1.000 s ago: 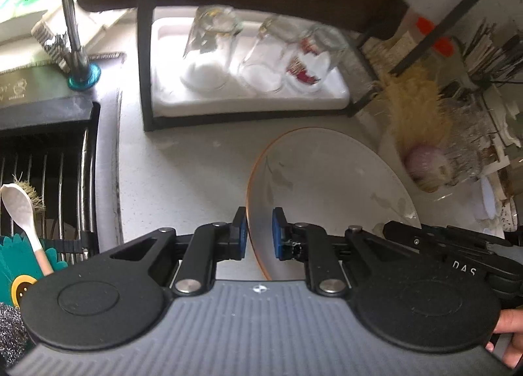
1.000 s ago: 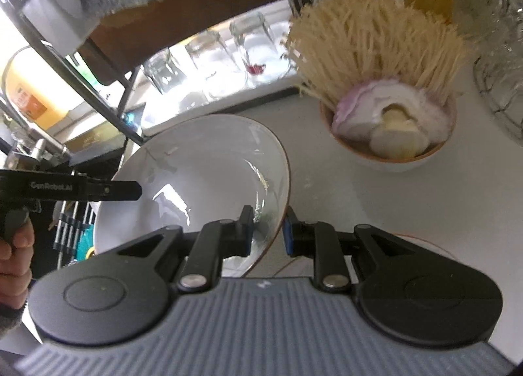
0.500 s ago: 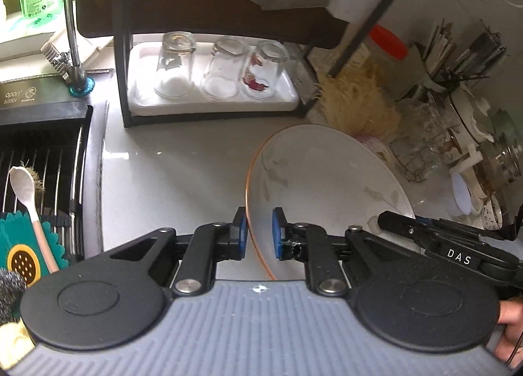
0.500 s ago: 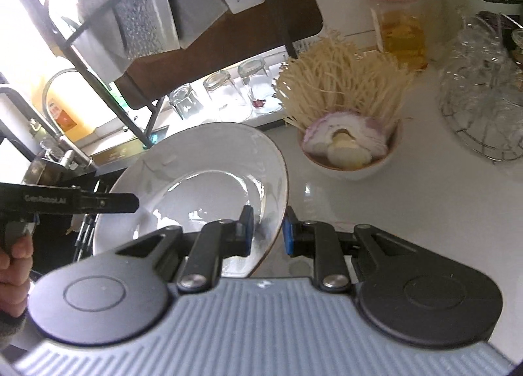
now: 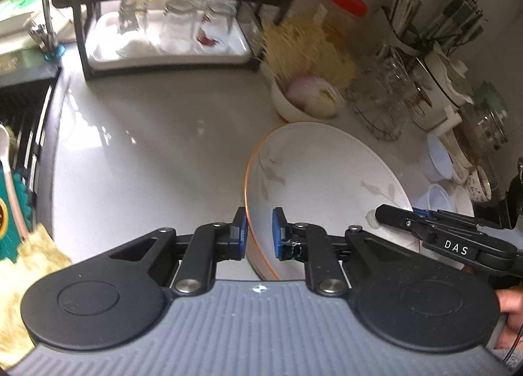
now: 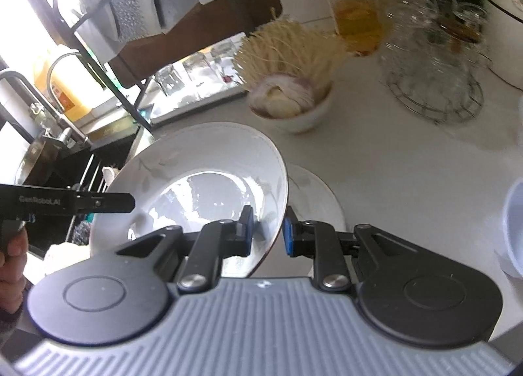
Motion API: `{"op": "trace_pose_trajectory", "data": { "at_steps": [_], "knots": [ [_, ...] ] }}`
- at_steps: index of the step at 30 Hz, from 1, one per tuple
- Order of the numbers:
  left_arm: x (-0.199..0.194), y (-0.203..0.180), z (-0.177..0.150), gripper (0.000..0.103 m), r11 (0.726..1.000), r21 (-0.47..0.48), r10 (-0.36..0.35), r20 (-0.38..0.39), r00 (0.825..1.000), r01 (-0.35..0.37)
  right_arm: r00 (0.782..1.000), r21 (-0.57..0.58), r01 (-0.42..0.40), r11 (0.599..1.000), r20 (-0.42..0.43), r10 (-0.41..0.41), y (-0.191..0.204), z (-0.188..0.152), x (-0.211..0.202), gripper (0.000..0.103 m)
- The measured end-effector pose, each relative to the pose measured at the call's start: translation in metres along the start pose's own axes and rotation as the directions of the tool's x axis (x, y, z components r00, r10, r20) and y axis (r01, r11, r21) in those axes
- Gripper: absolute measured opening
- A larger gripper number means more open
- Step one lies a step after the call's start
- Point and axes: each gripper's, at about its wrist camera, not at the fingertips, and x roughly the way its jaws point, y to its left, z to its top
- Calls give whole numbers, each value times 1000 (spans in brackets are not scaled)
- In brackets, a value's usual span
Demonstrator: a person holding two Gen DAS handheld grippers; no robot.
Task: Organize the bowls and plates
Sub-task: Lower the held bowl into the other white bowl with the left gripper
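A white plate point(image 5: 327, 179) with a thin orange rim and grey leaf prints is held in the air between both grippers. My left gripper point(image 5: 259, 233) is shut on its left rim. My right gripper point(image 6: 268, 230) is shut on its right rim, with the plate point(image 6: 202, 179) tilted. A second white plate point(image 6: 313, 193) lies flat on the counter below and to the right. The right gripper also shows in the left wrist view point(image 5: 441, 235), and the left gripper in the right wrist view point(image 6: 108, 202).
A bowl point(image 6: 294, 108) of onion and noodles stands behind. A glass stack in a wire holder point(image 6: 434, 81) and a red-lidded jar point(image 6: 356, 13) are at the back right. Small white cups point(image 5: 438, 160) sit right. A rack with upturned glasses point(image 5: 170, 29) and the sink point(image 5: 19, 121) lie left.
Both grippers have lifted the plate and carried it to the right, away from the sink and glass rack. The plate on the counter now shows beneath it.
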Motion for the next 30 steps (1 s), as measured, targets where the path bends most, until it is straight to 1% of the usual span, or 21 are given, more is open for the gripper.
{"op": "trace_pose_trajectory", "data": {
  "at_steps": [5, 10, 17, 21, 27, 30],
  "knots": [
    [13, -17, -18, 18, 1000, 3, -1, -29, 1000, 1, 1000, -1, 20, 1000, -15, -20, -15, -17, -13, 22],
    [28, -25, -35, 18, 1000, -8, -11, -61, 998, 10, 998, 13, 34, 999, -48, -33, -28, -27, -17, 22],
    [43, -29, -52, 18, 999, -30, 10, -103, 995, -13, 995, -2, 57, 998, -77, -57, -29, -28, -10, 22],
    [54, -26, -52, 18, 999, -29, 13, -125, 992, -17, 994, 8, 76, 997, -80, -75, -31, -28, -3, 22],
    [67, -25, -35, 18, 999, 17, 29, -138, 990, -27, 991, 5, 109, 994, -83, -109, -29, -21, 10, 22],
    [73, -22, -26, 18, 999, 23, 30, -149, 988, -27, 990, 18, 117, 993, -86, -115, -30, -18, 17, 22]
  ]
}}
